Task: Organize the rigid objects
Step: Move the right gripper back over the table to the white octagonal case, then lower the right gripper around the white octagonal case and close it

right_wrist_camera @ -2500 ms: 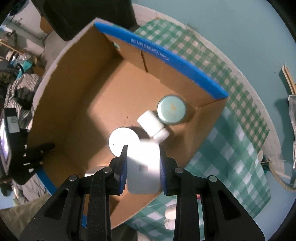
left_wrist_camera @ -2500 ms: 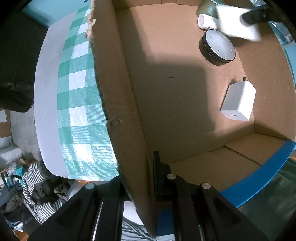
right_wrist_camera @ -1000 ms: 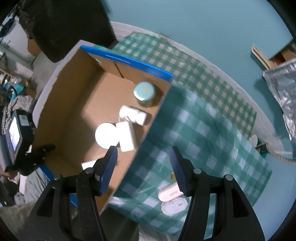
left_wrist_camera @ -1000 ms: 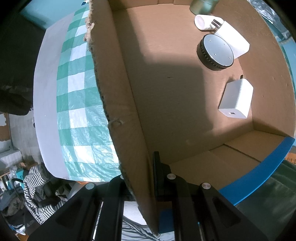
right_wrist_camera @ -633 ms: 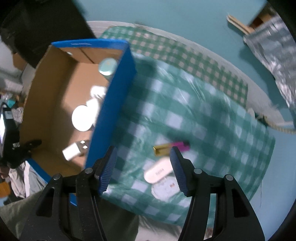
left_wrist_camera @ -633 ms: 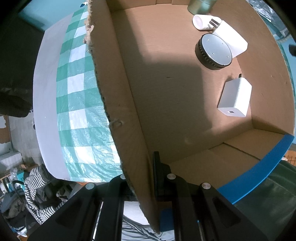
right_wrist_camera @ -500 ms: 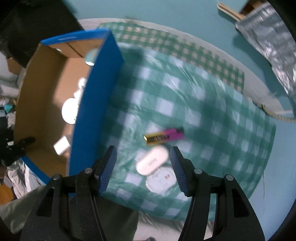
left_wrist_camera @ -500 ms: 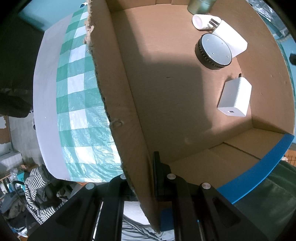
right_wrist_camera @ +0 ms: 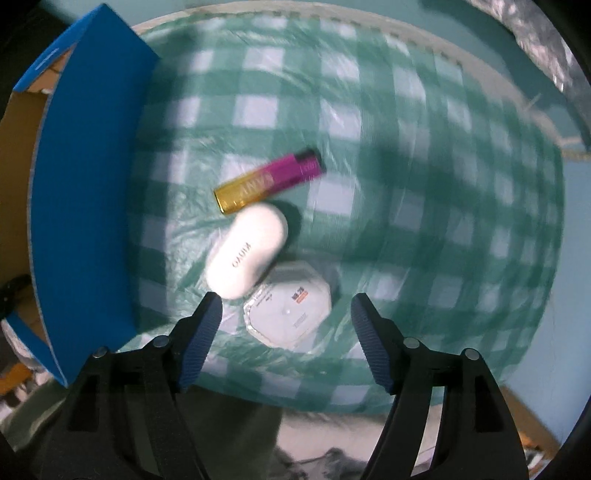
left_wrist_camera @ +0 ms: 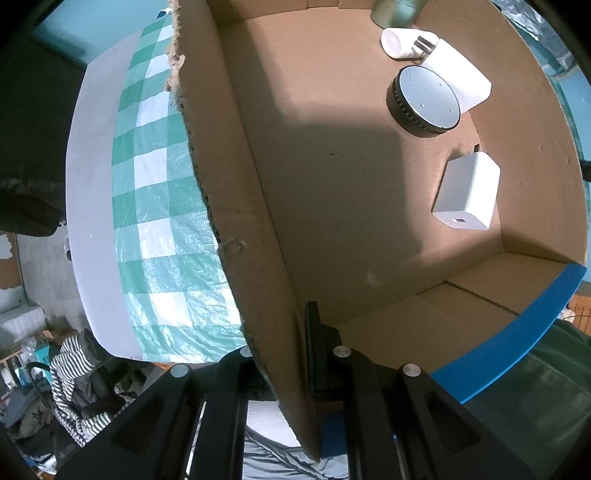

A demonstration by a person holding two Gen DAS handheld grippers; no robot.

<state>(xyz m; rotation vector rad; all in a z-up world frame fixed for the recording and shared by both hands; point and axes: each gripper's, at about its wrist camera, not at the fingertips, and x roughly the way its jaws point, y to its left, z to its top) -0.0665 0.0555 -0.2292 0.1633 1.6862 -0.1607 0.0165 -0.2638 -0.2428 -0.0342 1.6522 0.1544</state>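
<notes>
My left gripper (left_wrist_camera: pixel 291 354) is shut on the near wall of the cardboard box (left_wrist_camera: pixel 236 206). Inside the box lie a white charger (left_wrist_camera: pixel 467 192), a round black and silver disc (left_wrist_camera: pixel 424 99), a white block (left_wrist_camera: pixel 460 83), a small white bottle (left_wrist_camera: pixel 402 42) and a green tin (left_wrist_camera: pixel 397 11). My right gripper (right_wrist_camera: pixel 286 310) hangs above the checked cloth with its jaws opening and nothing between them. Just beyond its fingertips lie a white octagonal container (right_wrist_camera: pixel 288 310), a white oval case (right_wrist_camera: pixel 247 256) and a gold and pink lighter (right_wrist_camera: pixel 267 182).
The box's blue outer wall (right_wrist_camera: pixel 85 206) stands left of the loose items in the right wrist view. The green and white checked cloth (right_wrist_camera: pixel 424 206) spreads to the right of them. A pale table edge (left_wrist_camera: pixel 92 192) runs left of the box, with striped fabric (left_wrist_camera: pixel 74 376) below it.
My right gripper has swung from over the box to the cloth beside it, dropped closer to the loose items, rolled, and widened its jaws. The left gripper and the box stayed still.
</notes>
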